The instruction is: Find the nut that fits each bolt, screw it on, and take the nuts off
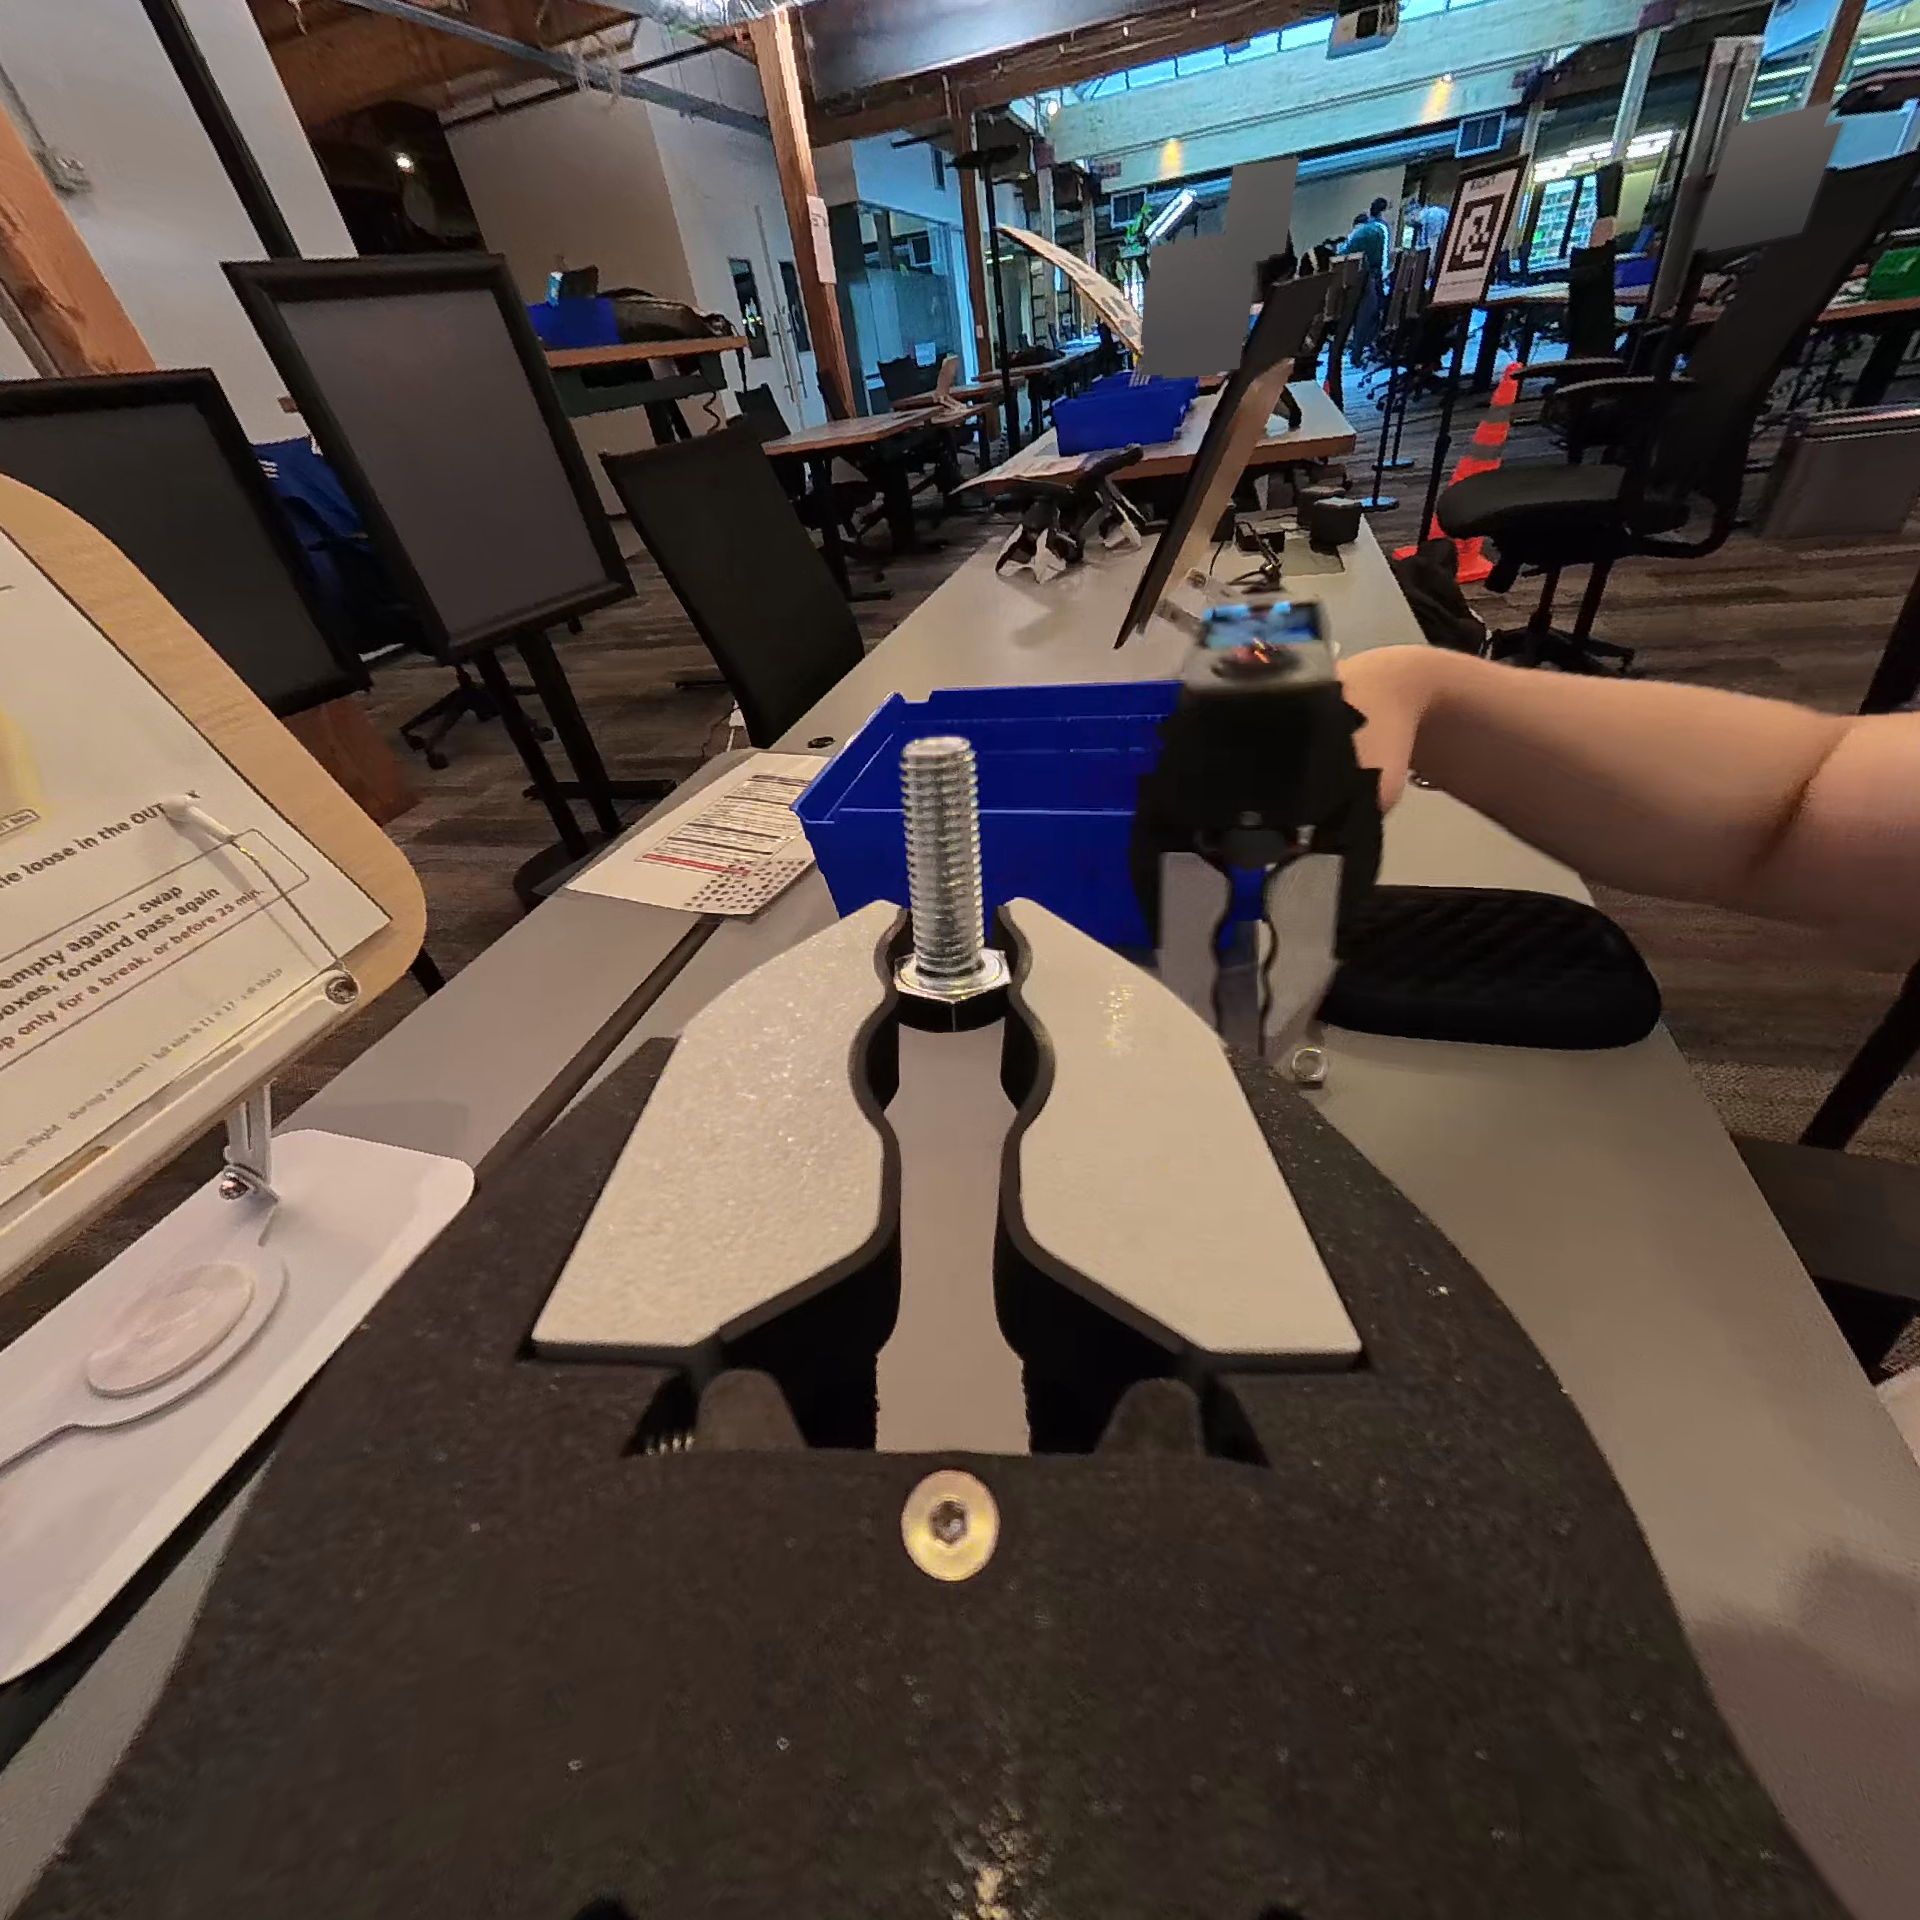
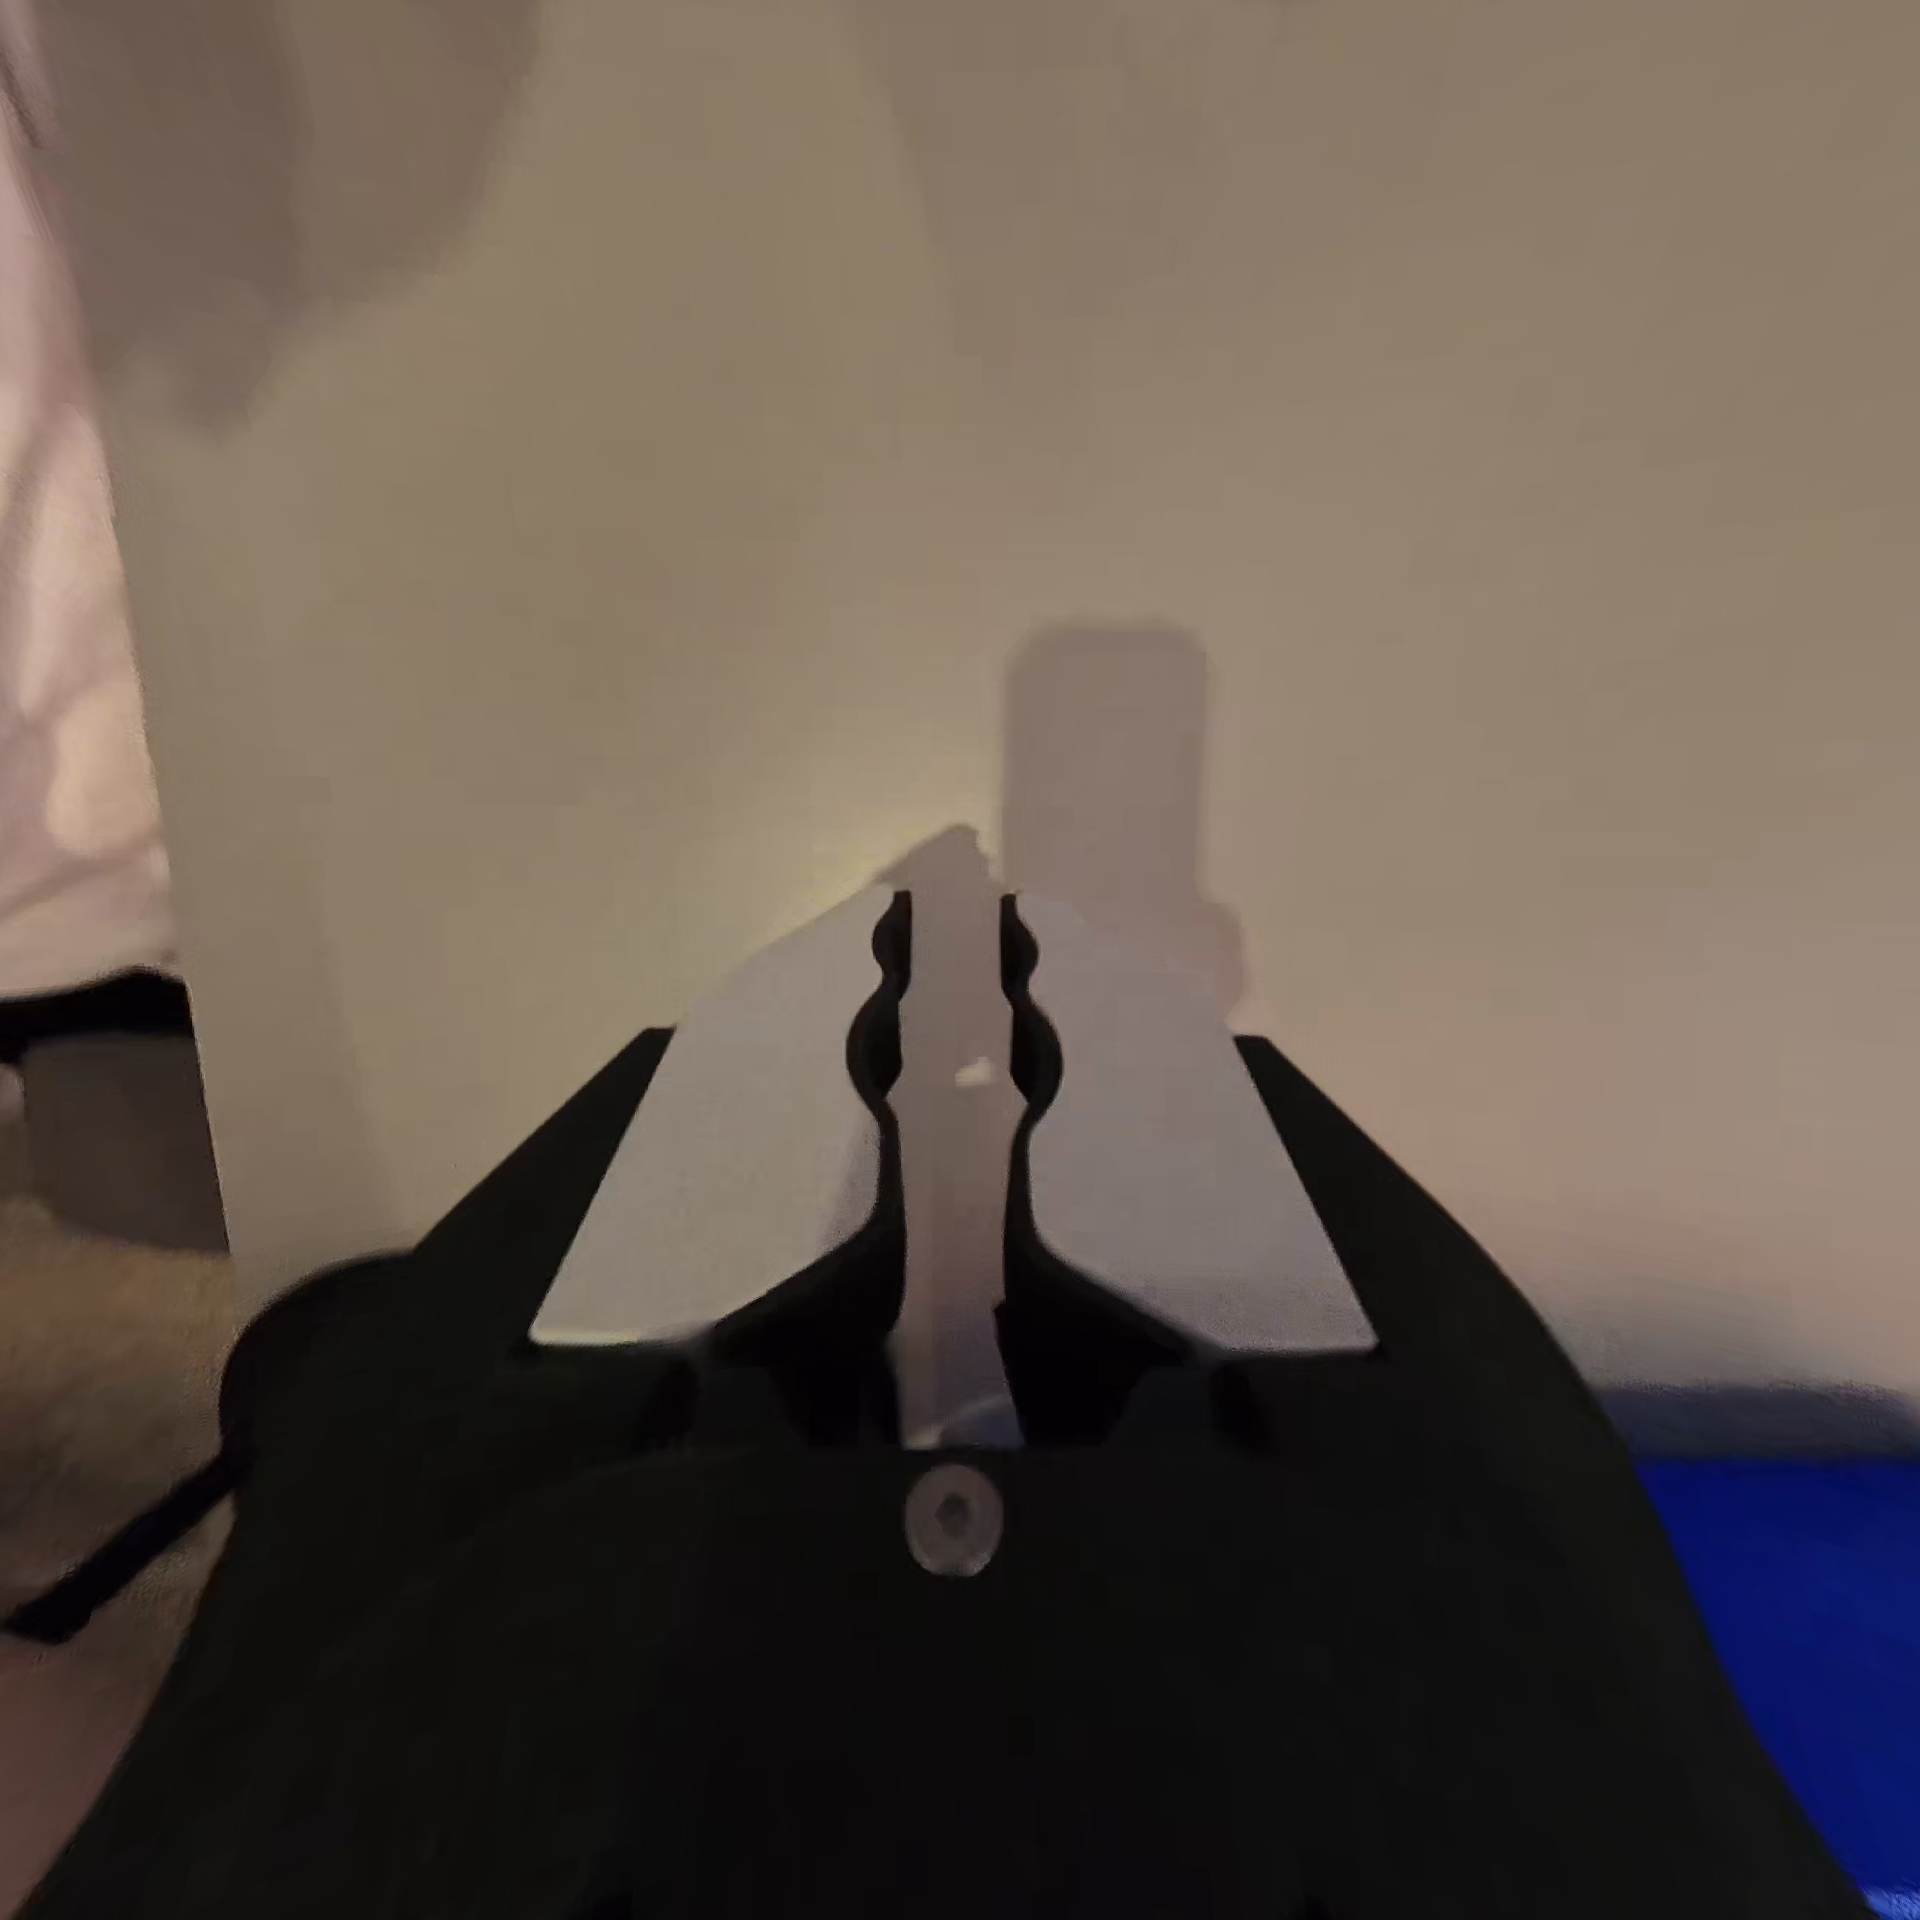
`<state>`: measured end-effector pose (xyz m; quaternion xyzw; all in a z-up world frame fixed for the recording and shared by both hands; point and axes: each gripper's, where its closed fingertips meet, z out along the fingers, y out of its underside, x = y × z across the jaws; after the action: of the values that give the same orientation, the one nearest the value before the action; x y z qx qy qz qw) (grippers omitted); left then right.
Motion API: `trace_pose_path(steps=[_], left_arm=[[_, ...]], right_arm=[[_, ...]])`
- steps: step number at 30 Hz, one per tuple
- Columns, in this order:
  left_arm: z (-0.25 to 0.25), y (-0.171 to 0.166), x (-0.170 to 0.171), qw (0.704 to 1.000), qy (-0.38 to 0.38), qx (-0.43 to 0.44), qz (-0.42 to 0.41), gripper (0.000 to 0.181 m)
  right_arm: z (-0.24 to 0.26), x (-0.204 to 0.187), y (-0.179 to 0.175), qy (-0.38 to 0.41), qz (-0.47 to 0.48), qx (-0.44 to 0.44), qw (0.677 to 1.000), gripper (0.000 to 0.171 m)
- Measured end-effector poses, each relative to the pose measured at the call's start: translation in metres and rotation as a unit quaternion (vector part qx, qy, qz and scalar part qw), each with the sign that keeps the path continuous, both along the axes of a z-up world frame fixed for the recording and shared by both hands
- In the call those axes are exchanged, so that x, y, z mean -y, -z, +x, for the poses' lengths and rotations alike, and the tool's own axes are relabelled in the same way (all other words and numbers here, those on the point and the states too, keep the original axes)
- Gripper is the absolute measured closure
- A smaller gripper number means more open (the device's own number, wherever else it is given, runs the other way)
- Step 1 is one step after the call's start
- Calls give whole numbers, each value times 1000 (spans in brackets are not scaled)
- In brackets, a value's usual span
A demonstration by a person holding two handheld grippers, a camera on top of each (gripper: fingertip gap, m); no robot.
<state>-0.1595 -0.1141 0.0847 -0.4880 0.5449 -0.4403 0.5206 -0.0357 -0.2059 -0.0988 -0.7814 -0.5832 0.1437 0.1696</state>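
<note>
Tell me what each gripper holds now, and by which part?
The left gripper holds the upright bolt by its hex head, thread pointing up. The right gripper holds nothing; its fingertips are just above a small nut on the table.

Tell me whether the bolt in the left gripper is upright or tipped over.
Upright. The bolt stands with its threaded shaft pointing straight up and its hex head clamped at the bottom between the left gripper fingertips.

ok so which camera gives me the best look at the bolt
The left wrist view: the bolt stands upright and sharp, its head clamped between the left gripper fingertips. The right wrist view is blurred and shows no clear bolt.
</note>
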Motion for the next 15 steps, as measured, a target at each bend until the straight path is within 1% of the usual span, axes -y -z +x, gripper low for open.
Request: trace_pose_path(steps=[2,3,5,9,12,15], left_arm=[[2,1,4,1000,8,-5,2,167],[3,2,5,1000,10,-8,3,167],[5,3,8,1000,14,-10,4,167],[7,6,13,1000,21,-14,2,167],[9,9,16,999,27,-20,3,167],[11,11,19,999,30,-23,3,167]], right_arm=[[24,20,24,21,-1,56,998,152],[32,29,33,39,-8,69,997,151],[39,40,46,68,-15,68,995,150],[44,44,50,108,12,39,993,148],[42,38,49,113,46,20,992,147],[36,35,52,113,41,5,993,147]])
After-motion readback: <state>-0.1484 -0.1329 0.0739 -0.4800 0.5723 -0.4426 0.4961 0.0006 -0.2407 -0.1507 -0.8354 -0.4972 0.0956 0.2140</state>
